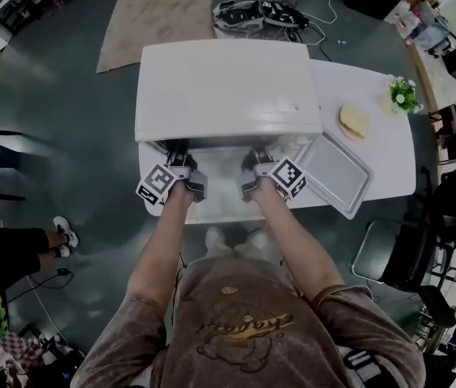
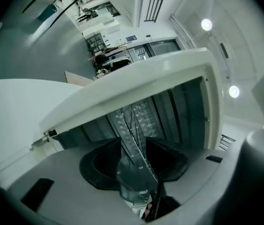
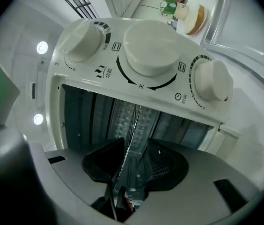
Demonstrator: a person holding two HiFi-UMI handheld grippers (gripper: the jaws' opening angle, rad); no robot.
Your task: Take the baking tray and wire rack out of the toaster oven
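Left gripper (image 2: 133, 140) and right gripper (image 3: 135, 140) both reach into the mouth of the toaster oven (image 1: 228, 87). Their jaws stand part-way apart, straddling the front of the wire rack (image 2: 133, 123). A gap shows beside the wires, so I judge there is no firm pinch yet. The rack lies inside the cavity, not drawn out. Further right, the baking tray (image 1: 335, 170) sits on the table (image 1: 383, 153) just beside the oven, so that half is done. Remaining: close on the rack, pull it out level, set it down.
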